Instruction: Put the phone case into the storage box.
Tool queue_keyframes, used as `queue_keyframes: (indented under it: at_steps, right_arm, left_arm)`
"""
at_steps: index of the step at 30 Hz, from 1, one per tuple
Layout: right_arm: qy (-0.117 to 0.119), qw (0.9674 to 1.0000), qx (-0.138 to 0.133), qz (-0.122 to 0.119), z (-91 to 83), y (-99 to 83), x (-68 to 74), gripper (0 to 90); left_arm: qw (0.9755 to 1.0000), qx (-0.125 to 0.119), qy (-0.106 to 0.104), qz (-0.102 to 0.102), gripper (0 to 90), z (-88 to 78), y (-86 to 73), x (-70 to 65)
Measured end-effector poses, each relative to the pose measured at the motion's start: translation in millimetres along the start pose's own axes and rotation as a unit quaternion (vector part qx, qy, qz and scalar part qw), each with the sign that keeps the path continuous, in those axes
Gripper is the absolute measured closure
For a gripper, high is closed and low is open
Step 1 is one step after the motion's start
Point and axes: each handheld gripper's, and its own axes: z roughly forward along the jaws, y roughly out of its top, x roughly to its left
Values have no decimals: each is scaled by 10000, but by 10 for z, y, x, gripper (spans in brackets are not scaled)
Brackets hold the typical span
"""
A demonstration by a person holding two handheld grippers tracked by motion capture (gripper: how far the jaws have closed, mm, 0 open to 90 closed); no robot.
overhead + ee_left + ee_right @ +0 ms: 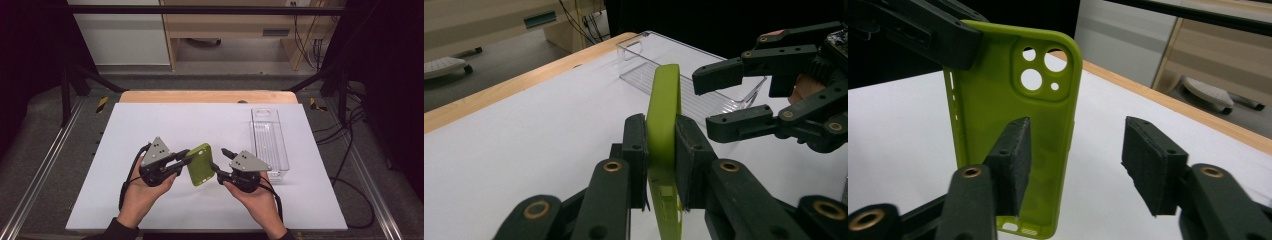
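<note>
Green silicone phone case (201, 164) is held above the white table (150, 125), between the two grippers. The left gripper (663, 150) has its fingers (635, 150) clamped on the case's edge. The right gripper (1075, 165) is released: its fingers (1015, 160) stand apart at the case's far edge, pressing on nothing. A clear plastic bin (270, 142) sits to the right.

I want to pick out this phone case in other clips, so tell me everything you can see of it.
The phone case is lime green, looks like soft matte plastic, and is empty, with a raised camera block pierced by round holes and small cutouts along one edge. It is held up off the table, on edge. The left gripper clamps its rim. The right gripper has one pad in front of the case, jaws apart, not pressing.
</note>
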Motion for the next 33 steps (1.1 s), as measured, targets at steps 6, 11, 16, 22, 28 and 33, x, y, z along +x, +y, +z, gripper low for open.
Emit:
queue_keyframes:
  at_steps: [6,11,16,22,28,33]
  right_arm:
    - [134,9999,-1,13,36,-19,27,592]
    - [128,9999,-14,20,50,-43,36,640]
    - [127,9999,-42,77,55,-59,28,695]
    - [134,9997,-125,134,30,-50,9,733]
    - [138,9995,-214,208,35,-52,18,760]
    - [121,9991,-290,273,17,-46,-9,777]
  left_arm:
    - [10000,-14,-31,-11,769,-14,-14,4]
    - [10000,-7,-50,-29,769,-13,-29,-3]
    - [10000,25,-79,12,769,-2,-32,-34]
    - [9999,56,-113,41,769,20,-33,-57]
    - [9998,87,-142,79,769,40,-30,-92]
    - [9997,129,-168,127,768,58,-22,-106]
